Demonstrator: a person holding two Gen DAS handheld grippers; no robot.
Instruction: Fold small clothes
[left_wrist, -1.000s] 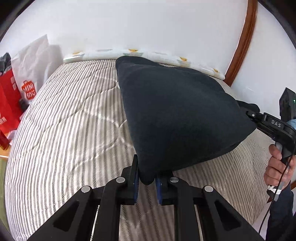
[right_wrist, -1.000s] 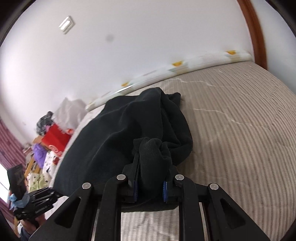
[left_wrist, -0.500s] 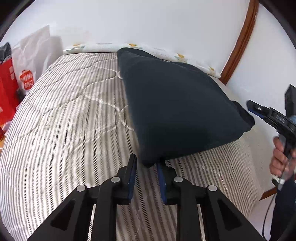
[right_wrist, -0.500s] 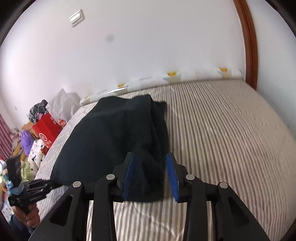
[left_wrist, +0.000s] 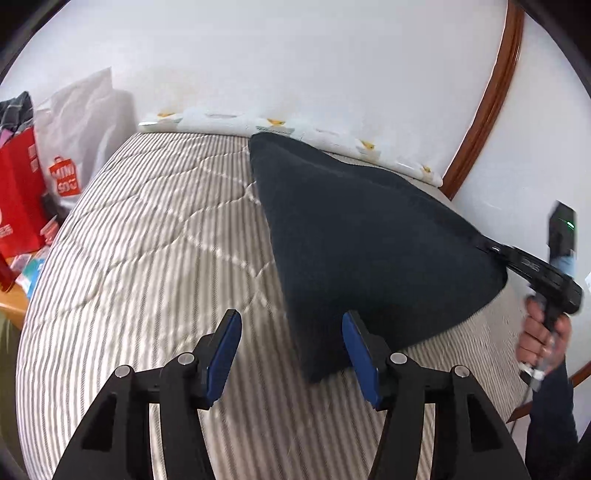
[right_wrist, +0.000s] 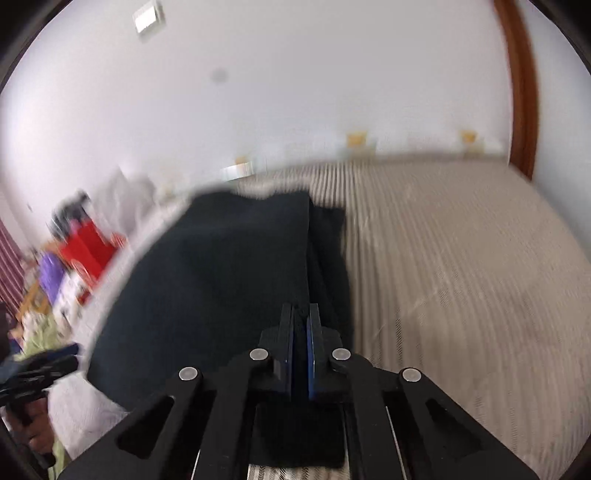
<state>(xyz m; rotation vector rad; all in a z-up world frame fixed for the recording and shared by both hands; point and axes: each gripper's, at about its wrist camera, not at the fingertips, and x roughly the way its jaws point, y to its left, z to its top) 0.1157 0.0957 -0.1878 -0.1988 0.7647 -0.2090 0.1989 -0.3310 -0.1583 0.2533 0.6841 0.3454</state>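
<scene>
Two grippers: left gripper (left_wrist: 291, 354), jaws apart, has the dark garment's (left_wrist: 362, 236) corner lower right of centre. Right gripper (right_wrist: 300, 343), jaws together, lies over its right edge; clamped or not, cannot tell.

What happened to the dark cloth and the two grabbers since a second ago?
The left gripper let go of the dark cloth and now stands wide open beside its near corner. The right gripper opened, letting its bunch drop flat, and has shut again at the cloth's edge; whether it pinches fabric is unclear. The cloth went from lifted and bunched to lying flat. The striped bed stayed put.
</scene>
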